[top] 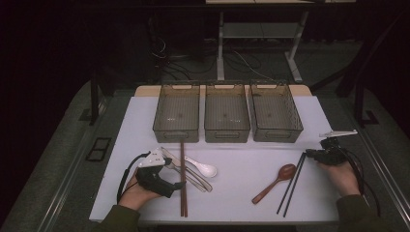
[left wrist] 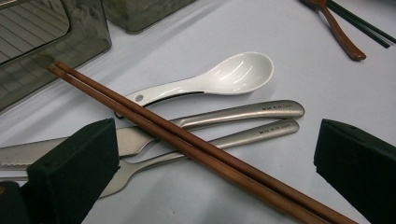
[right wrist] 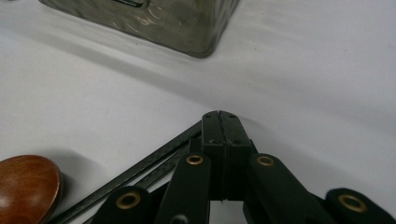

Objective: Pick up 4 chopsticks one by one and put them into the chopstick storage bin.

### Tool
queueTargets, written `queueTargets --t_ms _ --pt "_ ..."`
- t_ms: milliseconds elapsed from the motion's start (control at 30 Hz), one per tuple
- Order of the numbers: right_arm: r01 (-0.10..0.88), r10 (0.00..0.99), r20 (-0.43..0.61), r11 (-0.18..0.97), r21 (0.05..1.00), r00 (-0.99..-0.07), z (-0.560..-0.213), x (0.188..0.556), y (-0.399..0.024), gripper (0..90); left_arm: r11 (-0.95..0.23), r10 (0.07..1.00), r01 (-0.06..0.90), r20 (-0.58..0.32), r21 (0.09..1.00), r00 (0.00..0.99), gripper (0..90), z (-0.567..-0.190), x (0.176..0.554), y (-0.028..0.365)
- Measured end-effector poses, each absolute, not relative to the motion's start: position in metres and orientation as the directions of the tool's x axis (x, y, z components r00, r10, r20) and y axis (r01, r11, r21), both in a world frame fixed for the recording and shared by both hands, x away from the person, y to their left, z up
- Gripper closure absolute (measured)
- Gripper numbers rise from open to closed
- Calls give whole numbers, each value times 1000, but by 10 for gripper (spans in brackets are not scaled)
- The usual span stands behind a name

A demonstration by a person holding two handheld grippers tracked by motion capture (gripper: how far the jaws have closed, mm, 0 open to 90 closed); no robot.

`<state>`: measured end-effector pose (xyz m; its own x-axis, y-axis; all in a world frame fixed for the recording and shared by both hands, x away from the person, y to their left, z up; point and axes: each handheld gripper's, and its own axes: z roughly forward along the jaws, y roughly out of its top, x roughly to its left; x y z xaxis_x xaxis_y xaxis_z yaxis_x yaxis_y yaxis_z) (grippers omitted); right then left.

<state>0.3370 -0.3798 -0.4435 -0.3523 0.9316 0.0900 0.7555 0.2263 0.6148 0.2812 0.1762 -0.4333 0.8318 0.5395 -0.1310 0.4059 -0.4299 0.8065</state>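
At lower left of the high view the left gripper (top: 178, 170) has its jaws spread wide over brown chopsticks (left wrist: 187, 142) crossing a knife and fork (left wrist: 243, 122). At right, the right gripper (right wrist: 222, 122) is pressed together beside black chopsticks (right wrist: 140, 170) on the white table (top: 241, 193).

White table (top: 241, 193), everything laid out on it. Along the far edge, three grey see-through bins (top: 226, 113) sit side by side. Near left, brown chopsticks (top: 183, 179) lie across a steel knife and fork (top: 191, 175), with a white spoon (top: 203, 168) just beside them. Near right, a brown wooden spoon (top: 275, 181) rests close beside a pair of black chopsticks (top: 292, 186).
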Motion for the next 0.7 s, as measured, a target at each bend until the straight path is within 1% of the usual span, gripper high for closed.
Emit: queueTargets --t_ms 700 --pt "750 929 86 233 619 -359 -444 347 -368 893 -430 540 406 -131 806 831 0 -433 281 177"
